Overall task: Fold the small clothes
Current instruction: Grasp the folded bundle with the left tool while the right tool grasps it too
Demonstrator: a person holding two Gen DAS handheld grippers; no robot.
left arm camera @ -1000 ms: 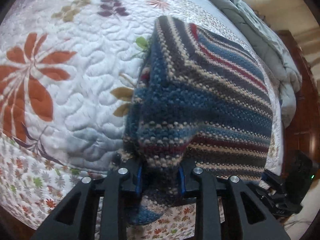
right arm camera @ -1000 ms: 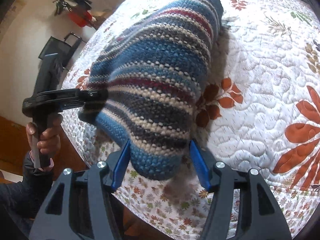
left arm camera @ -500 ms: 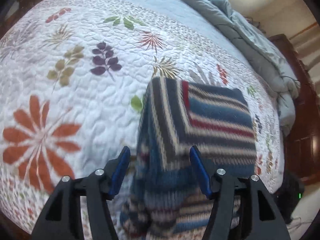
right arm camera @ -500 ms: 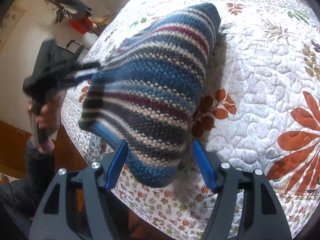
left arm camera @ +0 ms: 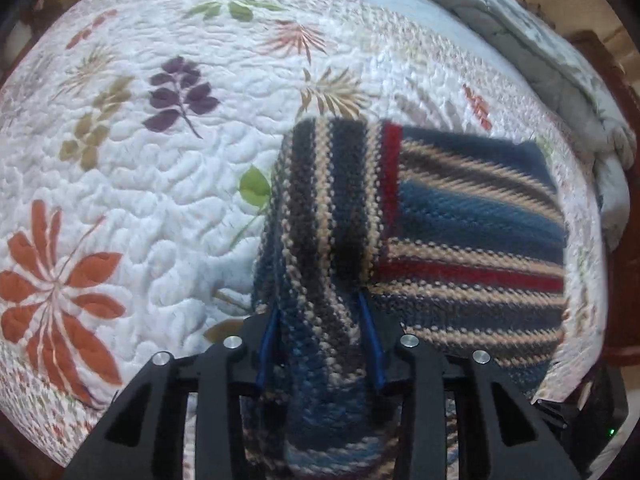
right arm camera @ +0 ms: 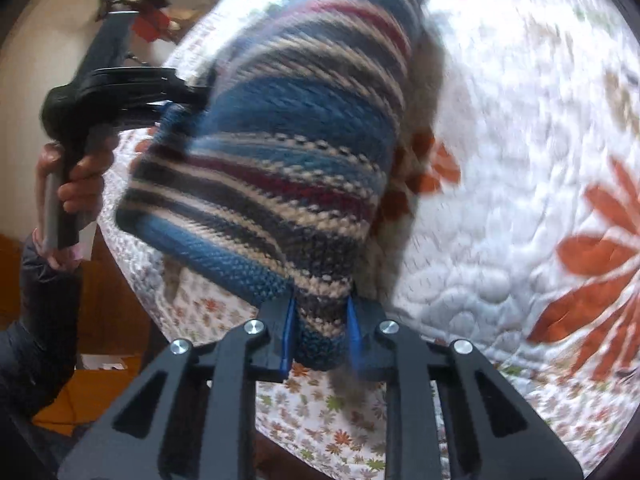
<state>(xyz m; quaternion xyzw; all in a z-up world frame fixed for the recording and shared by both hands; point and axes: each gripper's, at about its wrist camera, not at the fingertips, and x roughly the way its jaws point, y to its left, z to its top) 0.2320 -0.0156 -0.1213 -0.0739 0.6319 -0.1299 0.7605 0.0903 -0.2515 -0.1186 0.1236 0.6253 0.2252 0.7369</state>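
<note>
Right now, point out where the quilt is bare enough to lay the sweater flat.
Widest free patch: the quilt left of the striped sweater, around the purple sprig and orange flower prints. In the right wrist view, bare quilt also lies right of the sweater. Crowded: the near edge, where both grippers, left and right, pinch the knit, and the far side under the grey comforter.

The striped blue, red and cream knitted garment (left arm camera: 460,240) is blocking a good part of the white floral quilted bedspread (left arm camera: 140,200) beneath it, and its near end is dropping out of sight behind the black left gripper (left arm camera: 320,344). In the right wrist view the whole bedspread and the knit are smearing with motion blur, so the stitches are running together. The person's dark sleeve (right arm camera: 40,320) is getting cut off at the left edge.
</note>
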